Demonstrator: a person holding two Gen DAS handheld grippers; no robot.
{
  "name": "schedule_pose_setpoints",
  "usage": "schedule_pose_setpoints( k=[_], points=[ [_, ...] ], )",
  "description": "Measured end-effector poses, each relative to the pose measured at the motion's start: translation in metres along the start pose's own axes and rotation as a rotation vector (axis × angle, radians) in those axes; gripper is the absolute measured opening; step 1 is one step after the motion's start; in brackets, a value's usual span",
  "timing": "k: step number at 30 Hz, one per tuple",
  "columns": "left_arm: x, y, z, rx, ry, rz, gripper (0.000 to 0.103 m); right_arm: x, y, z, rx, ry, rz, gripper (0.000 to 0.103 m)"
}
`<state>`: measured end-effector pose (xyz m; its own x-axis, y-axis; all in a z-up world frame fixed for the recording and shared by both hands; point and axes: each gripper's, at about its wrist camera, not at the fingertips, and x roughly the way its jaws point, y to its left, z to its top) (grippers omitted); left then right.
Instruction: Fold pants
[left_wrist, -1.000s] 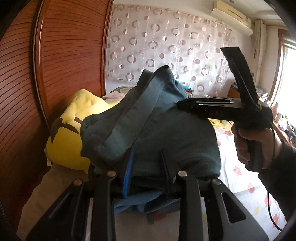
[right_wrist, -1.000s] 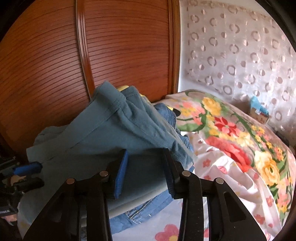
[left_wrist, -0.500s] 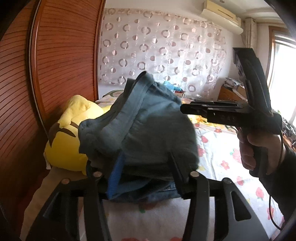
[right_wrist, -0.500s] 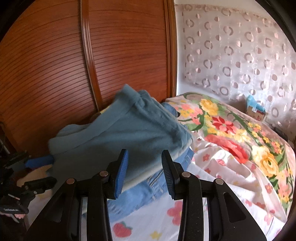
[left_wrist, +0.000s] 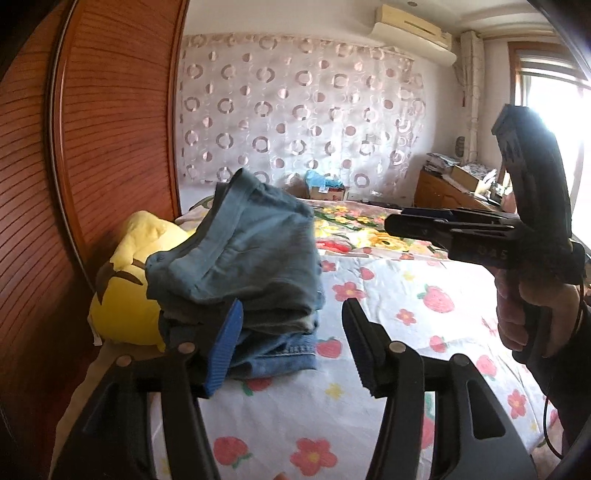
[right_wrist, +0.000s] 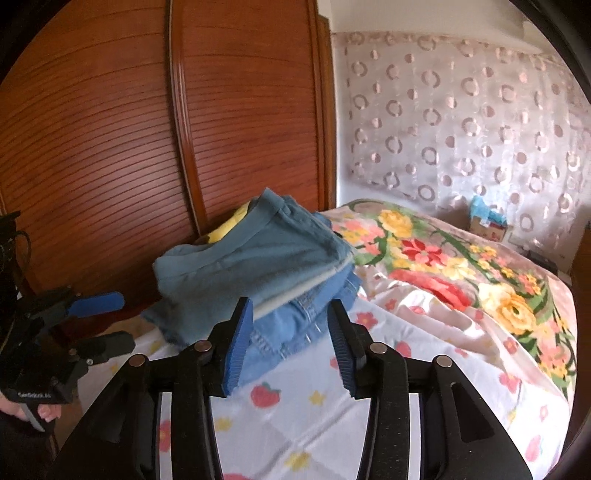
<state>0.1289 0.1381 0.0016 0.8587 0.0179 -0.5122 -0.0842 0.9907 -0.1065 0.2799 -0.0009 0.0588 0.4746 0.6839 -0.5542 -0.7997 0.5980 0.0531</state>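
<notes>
Pants (left_wrist: 243, 258): I see the folded teal pair left of centre in the left wrist view, lying on top of a stack; in the right wrist view (right_wrist: 258, 254) they sit in the middle, a little above centre.
Stack: under the pants I can make out a pale layer and blue jeans (right_wrist: 295, 321) at the bottom, all resting on the bed (left_wrist: 388, 295).
Left tool (left_wrist: 291, 347): my lower-frame fingers stand wide apart with nothing between them; the blue pad (left_wrist: 221, 350) is in front of the near edge of the stack, whether touching I cannot tell.
Right tool (right_wrist: 288, 347): I read it as spread open and gripping nothing, just in front of the jeans; in the left wrist view it shows at right of frame (left_wrist: 402, 221), held by my hand (left_wrist: 528, 314).
Pillow (left_wrist: 122, 288): yellow, at left of frame, pressed against the stack on its far left side.
Wardrobe (right_wrist: 110, 129): wood doors filling the upper left, behind the stack.
Curtain (left_wrist: 295, 122): ring-patterned, across the upper middle.
</notes>
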Motion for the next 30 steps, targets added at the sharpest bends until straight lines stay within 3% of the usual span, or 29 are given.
schedule_pose_setpoints(
  k=[7,18,30],
  points=[
    [-0.016,-0.022,-0.006,0.015,-0.012,-0.037,0.056,-0.043,-0.003,-0.028,0.037,-0.018,-0.061,0.051],
    [-0.036,-0.066,-0.019,0.089,-0.026,-0.031,0.056,-0.110,-0.002,-0.078,0.101,-0.049,-0.159,0.073],
    [-0.043,-0.102,-0.027,0.080,-0.001,-0.110,0.056,-0.166,-0.008,-0.114,0.168,-0.066,-0.264,0.086]
  ],
)
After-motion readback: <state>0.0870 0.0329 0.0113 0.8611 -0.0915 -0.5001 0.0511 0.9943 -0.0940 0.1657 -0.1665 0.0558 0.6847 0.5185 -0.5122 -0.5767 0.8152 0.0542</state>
